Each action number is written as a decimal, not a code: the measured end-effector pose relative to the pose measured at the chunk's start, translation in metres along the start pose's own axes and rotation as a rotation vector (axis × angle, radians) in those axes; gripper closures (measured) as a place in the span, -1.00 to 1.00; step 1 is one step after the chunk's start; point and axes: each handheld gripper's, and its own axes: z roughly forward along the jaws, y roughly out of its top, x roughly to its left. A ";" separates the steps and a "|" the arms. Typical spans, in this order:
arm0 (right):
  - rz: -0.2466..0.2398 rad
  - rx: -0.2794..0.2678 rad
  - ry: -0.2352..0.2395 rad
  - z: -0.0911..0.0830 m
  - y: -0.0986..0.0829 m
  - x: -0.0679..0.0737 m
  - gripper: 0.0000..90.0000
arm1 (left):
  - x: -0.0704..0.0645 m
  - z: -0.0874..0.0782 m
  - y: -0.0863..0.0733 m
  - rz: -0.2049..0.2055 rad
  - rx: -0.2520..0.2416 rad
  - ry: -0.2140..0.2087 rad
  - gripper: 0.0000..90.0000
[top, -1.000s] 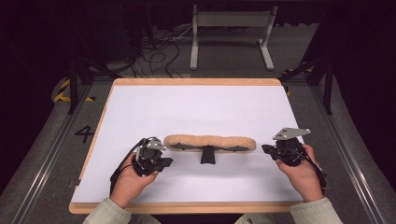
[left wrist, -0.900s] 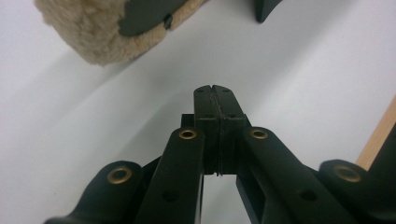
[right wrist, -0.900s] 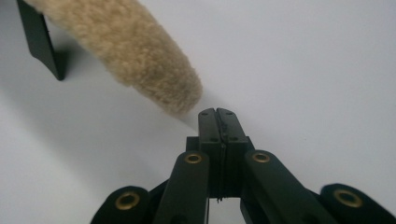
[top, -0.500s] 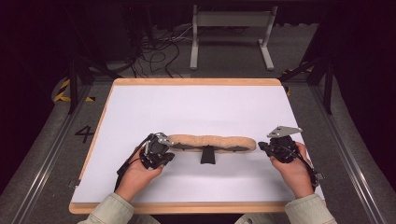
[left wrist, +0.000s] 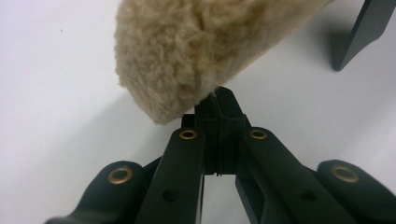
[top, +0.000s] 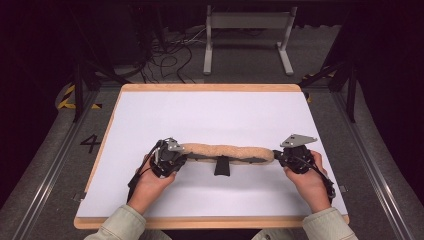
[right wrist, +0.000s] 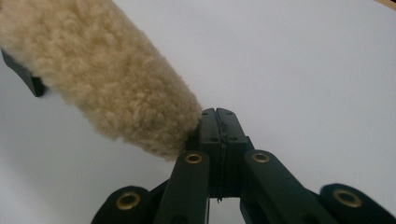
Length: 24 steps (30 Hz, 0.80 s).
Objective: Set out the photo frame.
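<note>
high view: a long fleecy pad (top: 227,152) lies across the white surface (top: 210,115), the left tool (top: 176,156) at one end and the right tool (top: 280,156) at the other, a black tab (top: 222,166) near its middle. left gripper view: jaws clenched together against the pad's underside edge; whether they pinch fleece is unclear. right gripper view: jaws likewise clenched beside the tip. it looks soft, light and floppy, best held at both ends.

A white board (top: 210,120) with a wooden rim is set on a grey floor. Beyond it, tangled cables (top: 165,55) and a pale metal stand (top: 247,30) are seen. A painted "4" (top: 91,143) is marked at left.
</note>
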 end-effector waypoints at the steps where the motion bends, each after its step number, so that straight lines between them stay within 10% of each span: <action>1: -0.004 0.001 0.003 -0.001 0.000 0.000 1.00 | 0.004 0.000 0.001 0.010 -0.008 0.005 1.00; 13: -0.045 0.024 0.056 -0.011 -0.006 0.014 1.00 | 0.016 0.002 0.006 -0.048 -0.058 0.006 1.00; 24: -0.002 0.000 0.022 -0.017 -0.009 0.007 1.00 | -0.038 -0.009 0.012 0.065 -0.158 -0.125 1.00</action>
